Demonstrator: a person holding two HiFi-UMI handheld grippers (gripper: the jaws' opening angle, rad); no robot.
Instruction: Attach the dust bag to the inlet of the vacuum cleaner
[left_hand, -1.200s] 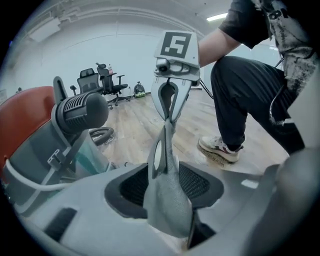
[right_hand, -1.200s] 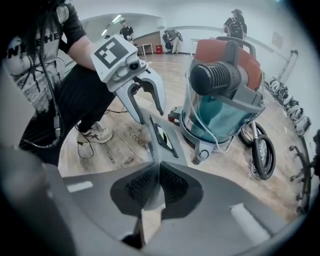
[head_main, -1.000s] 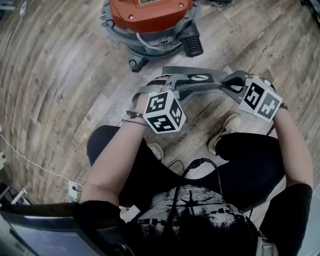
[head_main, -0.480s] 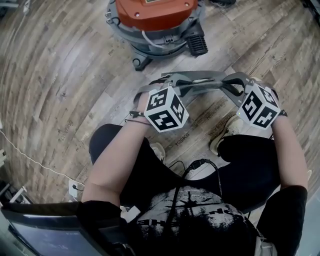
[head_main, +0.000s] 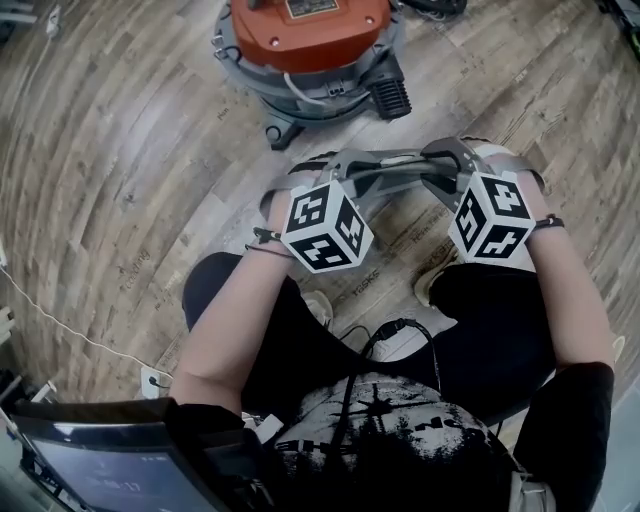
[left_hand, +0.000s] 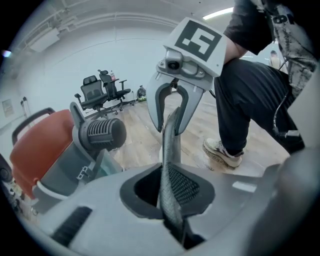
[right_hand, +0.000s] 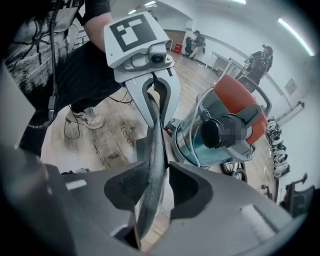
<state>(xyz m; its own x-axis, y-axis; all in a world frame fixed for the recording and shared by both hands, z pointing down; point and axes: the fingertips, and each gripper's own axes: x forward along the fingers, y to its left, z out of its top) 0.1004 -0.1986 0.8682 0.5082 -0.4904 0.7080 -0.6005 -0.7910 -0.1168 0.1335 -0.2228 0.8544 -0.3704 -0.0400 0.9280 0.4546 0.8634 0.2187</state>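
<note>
The left gripper (left_hand: 167, 182) has its jaws pinched nearly together on one end of the dust bag (left_hand: 170, 145), with the grey sheet pressed between the pads. The right gripper (right_hand: 155, 186) has its jaws opening; the bag's other end stands between them with a gap on one side, so that hold looks let go. The bag is thin, grey and flat. It shows edge-on from both gripper views, and from the head view it spans between the two grippers as a stiff-looking strip; I cannot make out its collar opening. It hangs in the air above the wooden floor (head_main: 130, 180), before the person's knees and well apart from the orange-topped vacuum cleaner (head_main: 310, 40) standing farther off. This looks like a regrip before the approach. Next, the right gripper should probably retake the bag. Both grippers would then carry it to the black ribbed port (head_main: 390, 95), likely the inlet, and square the opening onto it.
</note>
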